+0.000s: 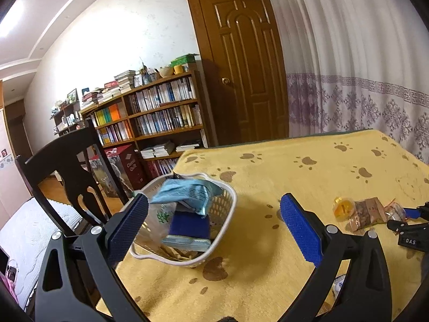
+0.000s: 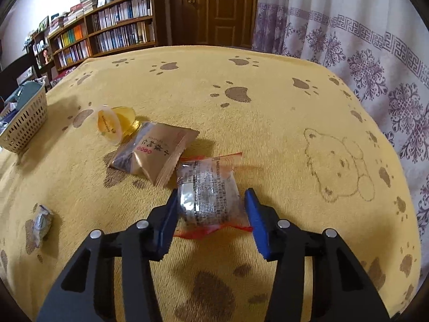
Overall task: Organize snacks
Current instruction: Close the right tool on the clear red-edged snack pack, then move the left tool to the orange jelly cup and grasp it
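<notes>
A white slotted basket (image 1: 224, 230) stands near the table's left edge, holding a light blue packet (image 1: 185, 193) on a dark blue box (image 1: 189, 225). My left gripper (image 1: 214, 201) hangs open just in front of it, holding nothing. On the cloth lie a yellow jelly cup (image 2: 112, 123), a brown packet (image 2: 155, 153), a small wrapped candy (image 2: 41, 222) and a clear-wrapped snack with red edges (image 2: 209, 193). My right gripper (image 2: 211, 193) is open, its fingers down on either side of that snack. The basket (image 2: 26, 118) is far left in the right wrist view.
The table wears a yellow paw-print cloth (image 2: 268, 94). A dark chair (image 1: 69, 166) stands at the left edge beside the basket, with a white mattress (image 1: 26, 230) below it. Bookshelves (image 1: 150, 112), a wooden door (image 1: 241, 61) and a curtain (image 2: 362, 40) lie beyond.
</notes>
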### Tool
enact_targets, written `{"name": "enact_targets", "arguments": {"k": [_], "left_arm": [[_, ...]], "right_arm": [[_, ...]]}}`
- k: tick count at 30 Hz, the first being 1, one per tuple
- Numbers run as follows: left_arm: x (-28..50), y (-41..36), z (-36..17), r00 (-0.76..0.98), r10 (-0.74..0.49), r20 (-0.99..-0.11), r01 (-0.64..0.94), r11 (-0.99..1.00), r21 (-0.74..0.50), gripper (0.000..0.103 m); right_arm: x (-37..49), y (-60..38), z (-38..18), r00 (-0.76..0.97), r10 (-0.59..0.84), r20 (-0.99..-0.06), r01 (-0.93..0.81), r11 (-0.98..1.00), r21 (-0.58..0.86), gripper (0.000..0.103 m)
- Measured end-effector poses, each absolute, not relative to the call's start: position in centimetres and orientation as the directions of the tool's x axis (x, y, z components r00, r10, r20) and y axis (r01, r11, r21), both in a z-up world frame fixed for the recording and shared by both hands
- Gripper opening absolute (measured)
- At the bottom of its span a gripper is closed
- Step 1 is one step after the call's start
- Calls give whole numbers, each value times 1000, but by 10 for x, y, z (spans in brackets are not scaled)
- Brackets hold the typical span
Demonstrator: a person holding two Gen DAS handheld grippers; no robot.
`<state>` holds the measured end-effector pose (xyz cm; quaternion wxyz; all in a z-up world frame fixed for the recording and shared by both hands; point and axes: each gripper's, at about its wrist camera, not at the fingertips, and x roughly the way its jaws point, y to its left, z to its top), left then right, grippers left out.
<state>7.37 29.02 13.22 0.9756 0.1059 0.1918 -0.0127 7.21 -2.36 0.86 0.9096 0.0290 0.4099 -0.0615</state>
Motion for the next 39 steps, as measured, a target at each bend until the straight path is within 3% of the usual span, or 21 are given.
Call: {"name": "enact_targets", "arguments": {"k": [27, 39], "left_arm": [[114, 165, 71, 763, -221, -608, 401, 899, 177, 100], [155, 128, 45, 710, -237, -663, 439, 886, 153, 100]], "right_arm": [[44, -53, 4, 681, 12, -732, 164, 972, 169, 50], [42, -55, 4, 685, 28, -728, 162, 968, 190, 50]]}}
